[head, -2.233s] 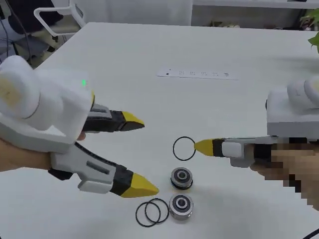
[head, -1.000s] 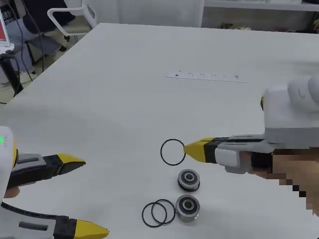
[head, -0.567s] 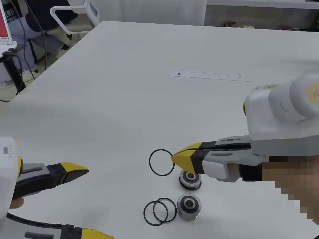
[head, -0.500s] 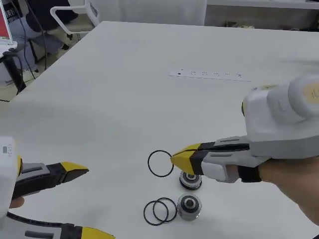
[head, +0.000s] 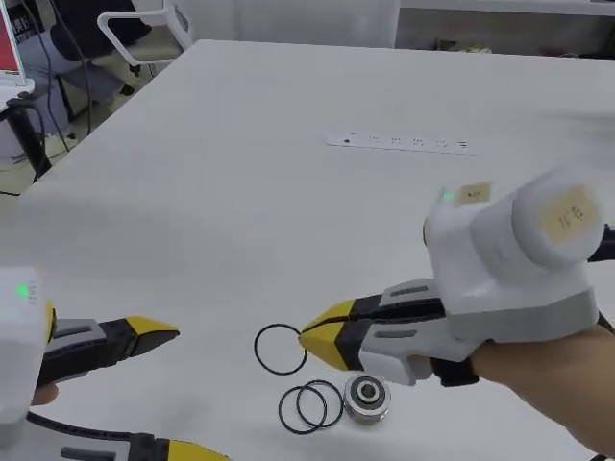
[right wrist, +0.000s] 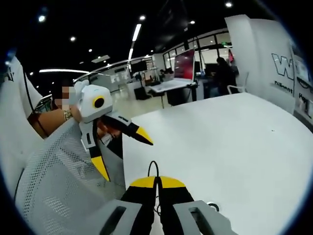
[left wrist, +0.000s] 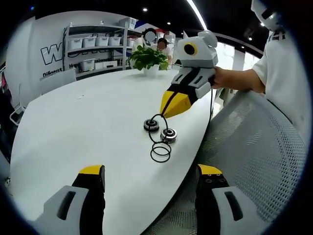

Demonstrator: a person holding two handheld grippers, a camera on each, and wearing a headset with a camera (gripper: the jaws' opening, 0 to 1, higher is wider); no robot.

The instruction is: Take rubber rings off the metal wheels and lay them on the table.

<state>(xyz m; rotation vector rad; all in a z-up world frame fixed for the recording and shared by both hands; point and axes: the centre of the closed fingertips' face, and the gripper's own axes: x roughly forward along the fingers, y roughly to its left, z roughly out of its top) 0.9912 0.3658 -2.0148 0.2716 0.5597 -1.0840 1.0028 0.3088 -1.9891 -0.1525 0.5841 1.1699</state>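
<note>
Now, right gripper [head: 312,338] pinching rubber ring [head: 280,327], left gripper [head: 200,392] agape, wheel [head: 366,398] beside loose rings [head: 309,407]

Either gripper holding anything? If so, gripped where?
The right gripper pinches a thin black rubber ring by its rim, between its shut yellow jaw tips; the rest of the ring sticks out past them. The left gripper is open, holding nothing.

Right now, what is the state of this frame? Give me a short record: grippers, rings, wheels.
right gripper: shut on held ring, pinched at the tip
left gripper: open, empty
metal wheels: two, close together on the table
laid rings: two, overlapping, flat on the table next to one wheel
</note>
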